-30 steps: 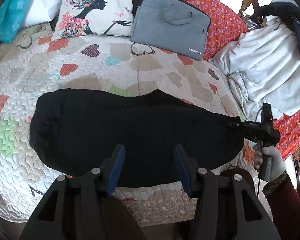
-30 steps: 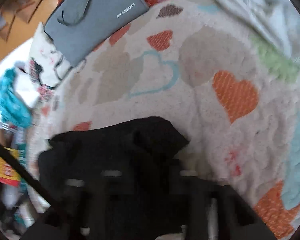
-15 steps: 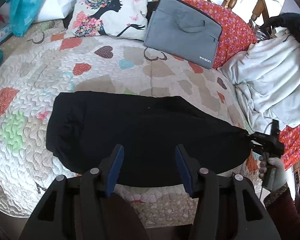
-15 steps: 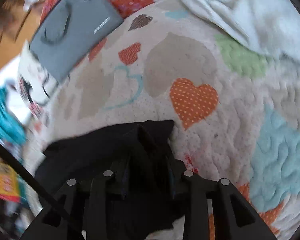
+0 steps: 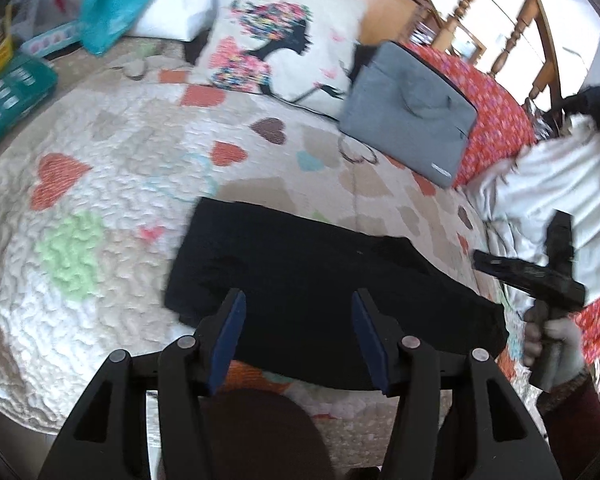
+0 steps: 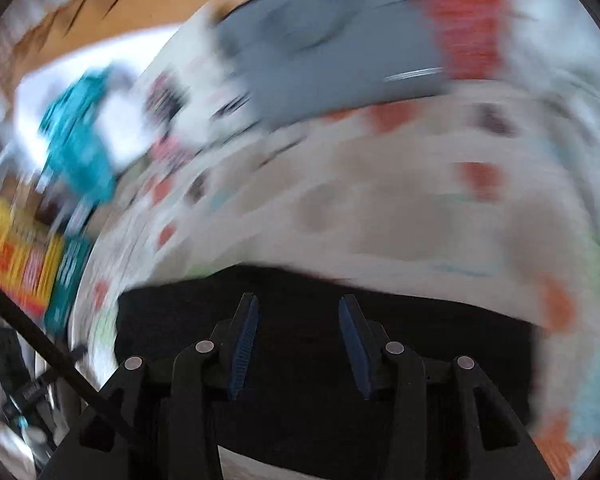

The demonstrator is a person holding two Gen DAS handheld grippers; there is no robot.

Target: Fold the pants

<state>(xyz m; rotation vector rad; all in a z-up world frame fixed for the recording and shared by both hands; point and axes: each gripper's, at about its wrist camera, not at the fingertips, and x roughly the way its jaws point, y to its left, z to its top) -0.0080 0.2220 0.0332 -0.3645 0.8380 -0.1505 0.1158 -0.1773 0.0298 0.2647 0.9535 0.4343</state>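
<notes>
Two grippers, one pair of black pants. The left gripper [image 5: 298, 312] hangs spread and empty over the pants [image 5: 320, 280], which lie flat on the heart quilt [image 5: 112, 184]. The right gripper [image 6: 298, 328], half a second ago clenched on the pants' end, is now released above them.

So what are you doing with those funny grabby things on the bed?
Someone is folding black pants on a heart-patterned quilt. They hold a two-finger tool in each hand. The left tool is open and hovers over the near edge of the pants, gripping nothing. The right tool is open too, above the pants, and its picture is blurry. The pants lie as a flat dark slab, apart from the grey laptop bag and the pillow behind them.
</notes>
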